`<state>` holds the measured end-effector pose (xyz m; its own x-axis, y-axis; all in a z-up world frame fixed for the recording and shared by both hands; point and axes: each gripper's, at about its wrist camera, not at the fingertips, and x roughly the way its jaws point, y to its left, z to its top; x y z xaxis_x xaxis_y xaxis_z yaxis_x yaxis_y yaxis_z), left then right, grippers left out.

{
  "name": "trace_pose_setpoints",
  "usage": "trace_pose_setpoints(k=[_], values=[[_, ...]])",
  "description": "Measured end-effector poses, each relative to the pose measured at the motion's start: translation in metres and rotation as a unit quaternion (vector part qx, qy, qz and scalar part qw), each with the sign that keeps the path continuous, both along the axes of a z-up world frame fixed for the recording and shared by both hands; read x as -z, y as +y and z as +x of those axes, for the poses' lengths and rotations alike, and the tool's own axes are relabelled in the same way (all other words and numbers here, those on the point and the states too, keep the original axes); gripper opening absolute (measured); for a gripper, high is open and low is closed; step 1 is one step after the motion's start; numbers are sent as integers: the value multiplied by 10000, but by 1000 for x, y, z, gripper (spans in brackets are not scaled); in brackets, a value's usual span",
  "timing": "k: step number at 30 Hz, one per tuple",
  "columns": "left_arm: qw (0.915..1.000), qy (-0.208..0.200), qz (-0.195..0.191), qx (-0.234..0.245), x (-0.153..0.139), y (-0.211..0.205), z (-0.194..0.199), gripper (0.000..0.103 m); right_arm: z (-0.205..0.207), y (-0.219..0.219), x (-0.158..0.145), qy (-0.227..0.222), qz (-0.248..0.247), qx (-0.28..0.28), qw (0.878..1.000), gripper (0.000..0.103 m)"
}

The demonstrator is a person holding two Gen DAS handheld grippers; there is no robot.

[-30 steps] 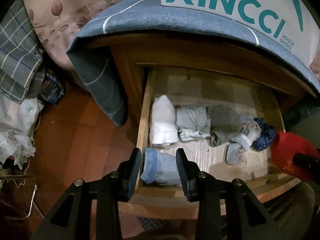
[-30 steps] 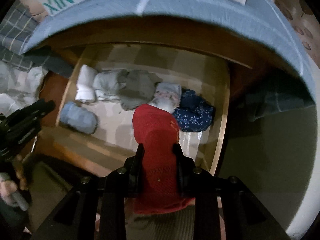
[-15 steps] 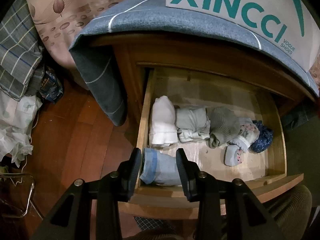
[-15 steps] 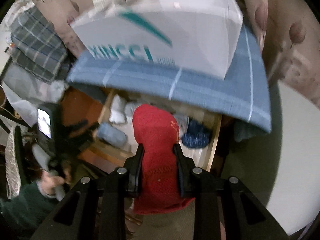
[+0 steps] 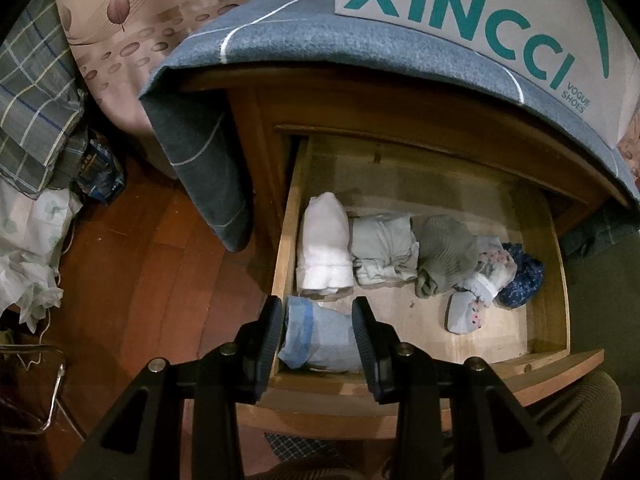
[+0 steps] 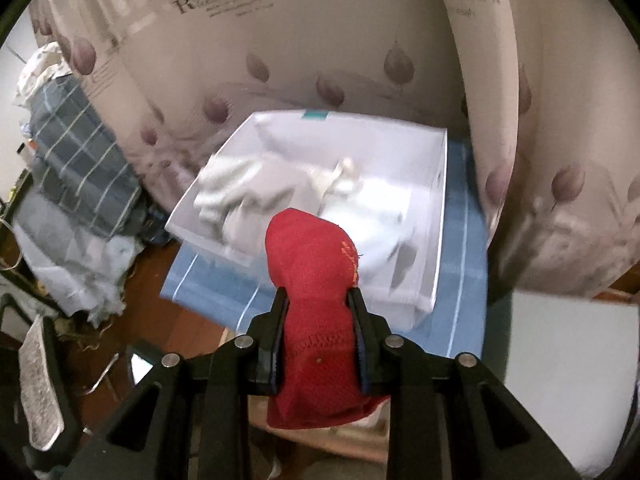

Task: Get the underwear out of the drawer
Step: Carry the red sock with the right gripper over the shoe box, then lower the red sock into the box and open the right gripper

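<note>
We see the open wooden drawer (image 5: 548, 280) w/ folded items on its bottom: a white roll (image 5: 324, 252) far left, pale grey-green fold (image 5: 382, 254) just right of it, grey knit piece (image 5: 444, 260), a pale dotted piece (image 5: 486, 276) and dark blue print piece (image 5: 522, 276) at right. A light blue roll (image 5: 316, 336) lies near left. On the nightstand top: blue cloth (image 5: 312, 36), and on it a white XINCCI box (image 5: 480, 20) holding pale garments (image 6: 256, 188). Wood floor (image 5: 140, 280) at left.
</note>
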<state>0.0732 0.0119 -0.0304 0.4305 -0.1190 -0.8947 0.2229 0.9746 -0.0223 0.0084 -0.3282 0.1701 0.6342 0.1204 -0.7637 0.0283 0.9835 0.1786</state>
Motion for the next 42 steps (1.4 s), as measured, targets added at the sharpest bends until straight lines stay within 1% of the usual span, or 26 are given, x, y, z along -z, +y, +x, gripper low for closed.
trace_pose_setpoints(k=[4, 11, 16, 19, 21, 25, 28, 31, 32, 33, 37, 38, 39, 41, 42], values=[[10000, -14, -13, 2, 0, 1, 0, 37, 37, -5, 4, 63, -175, 222, 9996, 25], [10000, -1, -2, 45, 1, -2, 0, 37, 91, -20, 35, 372, -193, 570, 9975, 25], [10000, 36, -82, 37, 0, -1, 1, 37, 110, -28, 55, 459, -280, 810, 9953, 26], [9999, 63, -123, 34, 0, -1, 1, 37, 115, -33, 65, 579, -230, 881, 9942, 29], [9999, 82, -139, 39, 1, -2, 1, 37, 116, -36, 69, 625, -197, 908, 9937, 35], [9999, 86, -116, 46, 1, -2, 2, 37, 111, -35, 67, 647, -203, 870, 9939, 39], [9999, 90, -100, 49, 1, -3, 2, 37, 108, -34, 62, 654, -274, 819, 9941, 48], [9999, 90, -99, 39, 1, -4, 1, 37, 100, -32, 53, 612, -364, 803, 9942, 52], [9999, 98, -102, 32, 1, -4, 1, 37, 98, -32, 50, 598, -387, 797, 9943, 57], [9999, 98, -98, 21, 1, -4, 1, 37, 94, -31, 47, 565, -407, 799, 9944, 60], [9999, 93, -103, -39, 0, -2, 2, 37, 73, -25, 34, 459, -419, 630, 9961, 60], [9998, 44, -128, -113, -2, 0, 1, 37, 65, -21, 32, 444, -408, 557, 9966, 60], [9996, 51, -238, -143, -3, 4, 2, 37, 56, -18, 30, 436, -394, 475, 9971, 61], [9985, 197, -479, -164, -3, 9, 5, 37, 37, -11, 31, 413, -370, 299, 9980, 64], [9981, 278, -525, -164, -2, 11, 8, 37, 30, -7, 32, 408, -379, 234, 9982, 65]])
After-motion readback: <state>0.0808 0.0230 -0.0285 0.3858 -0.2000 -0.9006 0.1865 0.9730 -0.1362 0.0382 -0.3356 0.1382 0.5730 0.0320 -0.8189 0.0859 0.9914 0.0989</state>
